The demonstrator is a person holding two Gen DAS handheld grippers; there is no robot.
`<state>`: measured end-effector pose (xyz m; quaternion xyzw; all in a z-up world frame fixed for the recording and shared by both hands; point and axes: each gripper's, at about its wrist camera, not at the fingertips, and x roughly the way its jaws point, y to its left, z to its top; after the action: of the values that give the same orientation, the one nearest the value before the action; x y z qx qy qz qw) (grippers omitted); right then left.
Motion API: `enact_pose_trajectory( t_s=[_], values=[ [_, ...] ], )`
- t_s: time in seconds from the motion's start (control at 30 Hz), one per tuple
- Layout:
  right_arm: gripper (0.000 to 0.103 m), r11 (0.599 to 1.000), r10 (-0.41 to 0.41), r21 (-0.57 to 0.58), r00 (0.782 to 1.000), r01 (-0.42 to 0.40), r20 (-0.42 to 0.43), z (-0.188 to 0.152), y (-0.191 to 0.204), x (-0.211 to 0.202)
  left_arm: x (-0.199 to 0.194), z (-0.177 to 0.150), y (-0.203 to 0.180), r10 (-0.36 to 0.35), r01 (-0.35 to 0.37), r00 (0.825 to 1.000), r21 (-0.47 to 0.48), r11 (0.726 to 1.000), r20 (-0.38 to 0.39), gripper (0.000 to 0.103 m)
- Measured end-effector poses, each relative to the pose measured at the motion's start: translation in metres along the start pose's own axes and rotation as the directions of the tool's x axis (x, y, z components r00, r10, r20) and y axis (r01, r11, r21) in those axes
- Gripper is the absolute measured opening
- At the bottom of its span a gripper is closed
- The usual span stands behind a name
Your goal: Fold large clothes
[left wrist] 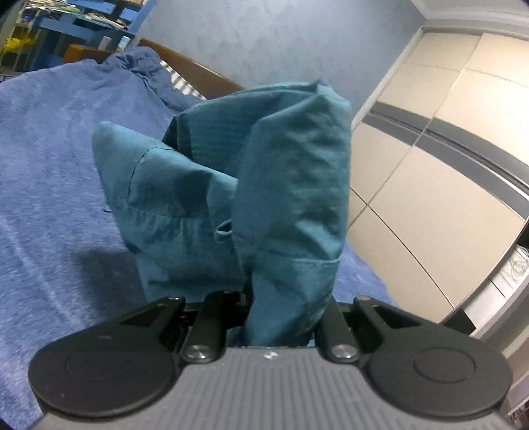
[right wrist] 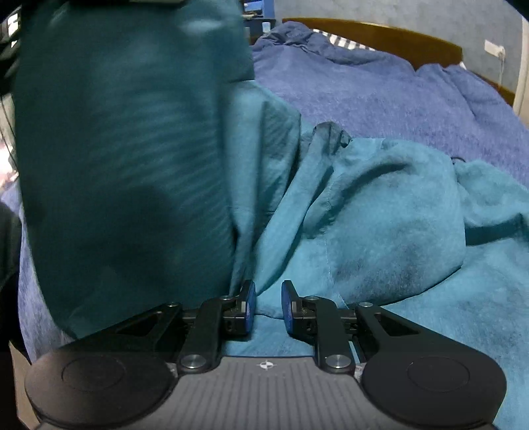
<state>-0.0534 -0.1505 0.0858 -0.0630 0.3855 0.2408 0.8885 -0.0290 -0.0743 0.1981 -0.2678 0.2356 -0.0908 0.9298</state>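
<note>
Across both views, a bed (left wrist: 49, 165) under a rumpled blue blanket (right wrist: 396, 99), reaching back to a brown wooden headboard (right wrist: 380, 36). Off to the right of the left wrist view, a tall wardrobe (left wrist: 429, 132) in pale panels with a dark band across them. Far back at upper left, blue shelves (left wrist: 82, 23), crowded and too small to read.

On the blanket, the teal garment (right wrist: 380, 231): large, thin, creased. Part heaped in loose folds on the bed in front of the right wrist camera. Another part lifted clear of the bed, hanging as a wide, blurred sheet over the left half of that view.

In the left wrist view, the same cloth (left wrist: 291, 185) standing up as a bunched column with a seamed flap folded out to its left, above the blanket and throwing a shadow on it.

Left hand-held gripper (left wrist: 281, 314): clamped on the teal garment, cloth rising straight out from between the jaws and hiding the fingertips.

Right hand-held gripper (right wrist: 267, 297): narrow, tilted down over the heap. Blue pads (right wrist: 250, 307) a small gap apart, with teal cloth seen through the gap, lying below. One fold brushing the tip of the left finger; no cloth plainly pinched between the pads.
</note>
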Motion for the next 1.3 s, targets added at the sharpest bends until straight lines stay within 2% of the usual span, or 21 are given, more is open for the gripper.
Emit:
enact_pose_trajectory(
  t_s=[0.23,0.27,0.3,0.4,0.5,0.73,0.9,1.0,1.1,1.2,1.23,1.27,1.3],
  values=[
    [0.021,1.0,-0.005,0.02,1.0,0.005,-0.01,0.0,0.001,-0.007,0.031,0.009,-0.029,-0.015,0.017,0.999,0.056,0.998,-0.049,0.009],
    [0.023,1.0,0.007,0.028,1.0,-0.006,-0.012,0.0,0.002,-0.012,0.031,0.011,-0.031,-0.018,0.021,0.998,0.067,0.998,-0.052,0.009],
    [0.03,0.998,0.043,0.044,0.999,-0.042,-0.015,0.0,0.002,-0.016,0.031,0.01,-0.033,-0.023,0.027,0.998,0.074,0.997,-0.057,0.009],
    [0.032,0.998,0.061,0.028,0.998,-0.061,-0.005,-0.005,0.015,-0.035,0.034,0.009,-0.039,-0.023,0.03,0.997,0.097,0.995,-0.071,0.009],
    [0.032,0.999,0.045,-0.002,0.998,-0.045,-0.038,-0.008,0.027,-0.044,0.039,0.01,-0.044,-0.027,0.037,0.996,0.114,0.993,-0.087,0.009],
    [0.033,0.999,0.051,0.021,0.995,-0.049,-0.088,-0.015,0.031,-0.061,0.062,0.009,-0.066,-0.056,0.082,0.989,0.188,0.979,-0.136,0.009],
    [0.039,0.988,0.098,0.129,0.991,-0.085,-0.094,-0.023,0.017,-0.074,0.089,0.006,-0.094,-0.087,0.136,0.977,0.258,0.956,-0.193,0.009],
    [0.042,0.968,0.147,0.218,0.985,-0.124,-0.095,-0.028,0.003,-0.081,0.11,0.001,-0.114,-0.105,0.181,0.964,0.31,0.933,-0.246,0.009],
    [0.047,0.935,0.215,0.309,0.972,-0.176,-0.096,-0.03,-0.014,-0.085,0.13,-0.011,-0.132,-0.113,0.226,0.944,0.357,0.906,-0.309,0.01],
    [0.052,0.878,0.291,0.415,0.954,-0.237,-0.071,-0.037,-0.035,-0.098,0.148,-0.018,-0.143,-0.106,0.248,0.931,0.394,0.885,-0.348,0.01],
    [0.055,0.87,0.281,0.433,0.958,-0.235,-0.047,-0.042,-0.043,-0.108,0.152,-0.02,-0.145,-0.103,0.251,0.929,0.401,0.881,-0.356,0.01],
    [0.064,0.872,0.241,0.445,0.97,-0.203,-0.031,-0.047,-0.052,-0.118,0.158,-0.018,-0.143,-0.101,0.254,0.926,0.405,0.878,-0.363,0.01],
    [0.068,0.874,0.204,0.454,0.979,-0.174,-0.018,-0.052,-0.06,-0.128,0.159,-0.023,-0.146,-0.099,0.259,0.924,0.413,0.873,-0.37,0.01]
  ],
)
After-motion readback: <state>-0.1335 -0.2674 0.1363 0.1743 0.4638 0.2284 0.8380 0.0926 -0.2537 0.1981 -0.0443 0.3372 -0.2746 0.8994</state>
